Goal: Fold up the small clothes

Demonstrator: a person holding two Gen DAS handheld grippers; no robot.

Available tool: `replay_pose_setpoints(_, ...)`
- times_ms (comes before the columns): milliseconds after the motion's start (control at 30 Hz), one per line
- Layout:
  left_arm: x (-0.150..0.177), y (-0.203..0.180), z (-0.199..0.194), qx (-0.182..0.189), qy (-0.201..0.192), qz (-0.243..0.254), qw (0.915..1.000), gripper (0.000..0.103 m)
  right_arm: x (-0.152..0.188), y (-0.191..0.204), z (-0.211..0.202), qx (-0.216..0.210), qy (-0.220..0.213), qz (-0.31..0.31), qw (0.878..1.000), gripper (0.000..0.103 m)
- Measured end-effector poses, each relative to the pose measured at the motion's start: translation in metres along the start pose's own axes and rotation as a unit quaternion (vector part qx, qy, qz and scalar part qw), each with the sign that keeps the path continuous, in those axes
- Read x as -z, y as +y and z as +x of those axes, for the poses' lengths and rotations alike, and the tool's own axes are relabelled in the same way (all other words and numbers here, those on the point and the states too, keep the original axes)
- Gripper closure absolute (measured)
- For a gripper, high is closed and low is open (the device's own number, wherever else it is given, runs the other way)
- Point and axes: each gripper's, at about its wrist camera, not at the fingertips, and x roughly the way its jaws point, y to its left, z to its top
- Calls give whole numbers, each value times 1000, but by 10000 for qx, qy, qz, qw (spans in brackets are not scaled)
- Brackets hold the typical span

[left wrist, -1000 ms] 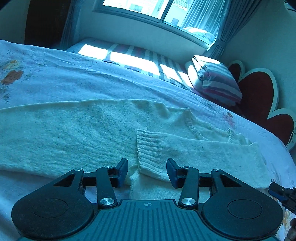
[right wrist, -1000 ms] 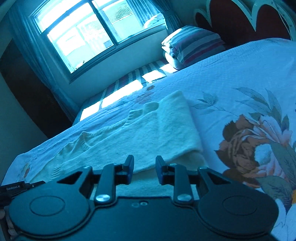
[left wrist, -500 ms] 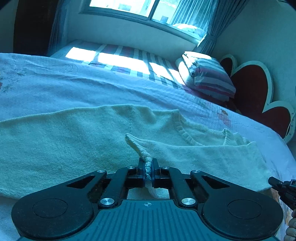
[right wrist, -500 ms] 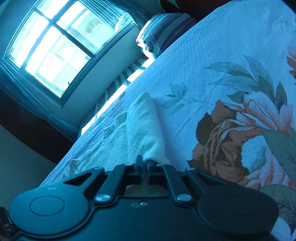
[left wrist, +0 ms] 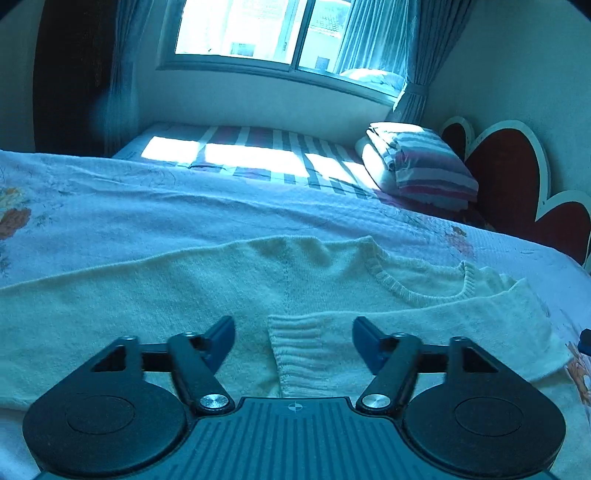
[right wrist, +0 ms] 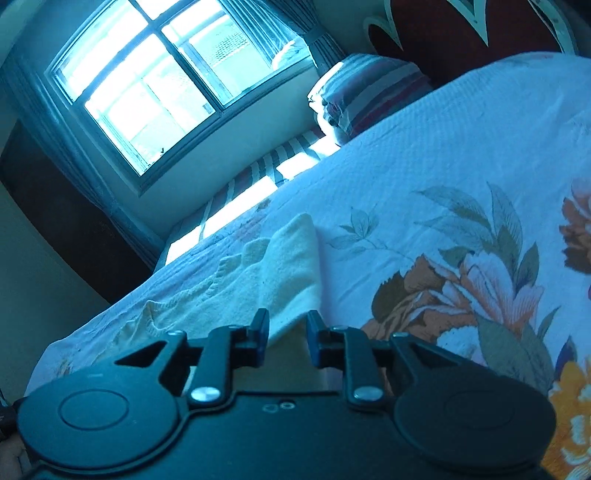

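A cream knitted sweater (left wrist: 184,295) lies spread flat on the floral bedspread (left wrist: 147,206). One sleeve is folded across its body, and the ribbed cuff (left wrist: 299,350) lies between the fingers of my left gripper (left wrist: 293,341), which is open and empty just above it. In the right wrist view the sweater's folded shoulder edge (right wrist: 291,266) lies in front of my right gripper (right wrist: 287,325), which is open with the cloth edge lying loose between its fingers.
A striped folded pillow (left wrist: 424,166) and a heart-shaped headboard (left wrist: 517,177) stand at the right. A window (left wrist: 266,33) with curtains is beyond a striped mattress (left wrist: 251,151). The bedspread (right wrist: 461,184) stretches to the right of the sweater.
Half a second ago both grippers were shut on sweater cloth, the left on the raised cuff. Now both have opened, and the cuff and sleeve lie flat on the sweater.
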Motion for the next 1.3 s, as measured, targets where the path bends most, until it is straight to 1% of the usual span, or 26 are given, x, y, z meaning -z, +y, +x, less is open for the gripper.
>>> replay_pose_setpoints(67, -6, 1, 5, 22, 39, -28, 10000, 26, -12, 2, 8, 69, -87, -145, 9998, 75)
replay_pose_setpoints(167, -8, -4, 25, -2, 335, 79, 9994, 28, -30, 0, 31, 159, -115, -102, 9998, 76)
replay_pose_setpoints(233, -4, -6, 37, 4, 574, 92, 9983, 69, -39, -1, 46, 209, -65, -90, 9997, 76)
replay_pose_setpoints(267, -2, -6, 39, -4, 560, 124, 9984, 84, -42, 0, 52, 208, -54, -85, 9997, 76)
replay_pose_setpoints(300, -1, -8, 38, 100, 497, 127, 9986, 96, -44, 0, 56, 221, -58, -89, 9997, 76)
replay_pose_setpoints(367, -2, -9, 31, 147, 317, 105, 9993, 97, -45, 0, 59, 242, -72, -84, 9996, 76)
replay_pose_setpoints(433, -6, -5, 19, 151, -1, 0, 9999, 97, -45, 0, 59, 239, -58, -77, 9997, 76)
replay_pose_setpoints(467, -7, -3, 15, 145, -67, -10, 9999, 97, -44, 1, 57, 215, -74, -96, 9997, 76)
replay_pose_setpoints(500, -8, 1, 14, 42, -118, -32, 9999, 97, -42, 0, 53, 179, -87, -132, 9997, 76)
replay_pose_setpoints(533, -8, 5, 16, -39, -115, -82, 9999, 97, -43, 1, 55, 170, -72, -183, 9997, 76)
replay_pose_setpoints(600, -5, 13, 28, -103, 203, -158, 9996, 97, -42, 1, 61, 201, -21, -261, 9995, 76)
replay_pose_setpoints(633, -1, 14, 33, -129, 322, -101, 9993, 97, -40, -1, 64, 199, 36, -230, 9995, 77)
replay_pose_setpoints(700, 1, 10, 33, -166, 304, 158, 9993, 97, -36, -3, 73, 219, 242, -243, 9992, 79)
replay_pose_setpoints(767, -2, 10, 30, -150, 306, 180, 9993, 97, -30, -3, 83, 312, 504, -354, 9976, 81)
replay_pose_setpoints(800, -2, 11, 29, -143, 301, 175, 9993, 97, -29, -2, 82, 334, 487, -432, 9973, 85)
replay_pose_setpoints(867, -2, 12, 30, -111, 331, 160, 9993, 97, -33, 0, 75, 359, 392, -404, 9978, 85)
replay_pose_setpoints(933, 0, 12, 30, -90, 326, 179, 9993, 97, -39, 2, 58, 102, 127, -327, 9993, 82)
replay_pose_setpoints(967, 0, 13, 31, -83, 326, 168, 9993, 97, -39, 3, 49, 26, 96, -345, 9994, 82)
replay_pose_setpoints(1000, 0, 13, 31, -77, 327, 148, 9993, 97, -37, 5, 42, 11, 106, -417, 9991, 82)
replay_pose_setpoints(1067, 0, 12, 32, -81, 328, 157, 9993, 97, -27, 10, 27, -101, 135, -631, 9979, 78)
replay_pose_setpoints(1100, -1, 11, 32, -85, 332, 165, 9993, 97, -21, 12, 27, -125, 275, -710, 9970, 82)
replay_pose_setpoints(1133, -2, 11, 31, -73, 331, 158, 9993, 97, -13, 14, 32, 87, 497, -931, 9944, 86)
replay_pose_setpoints(1167, -3, 11, 29, -72, 305, 145, 9994, 97, -5, 14, 39, 462, 667, -1140, 9902, 88)
replay_pose_setpoints(1200, -4, 11, 26, -52, 264, 141, 9995, 97, -1, 10, 43, 739, 725, -1178, 9876, 103)
replay_pose_setpoints(1267, -6, 8, 19, -29, 186, 199, 9996, 97, -6, 3, 42, 858, 615, -871, 9906, 103)
replay_pose_setpoints(1300, -7, 6, 17, -29, 172, 222, 9996, 97, -12, 5, 38, 855, 457, -774, 9923, 94)
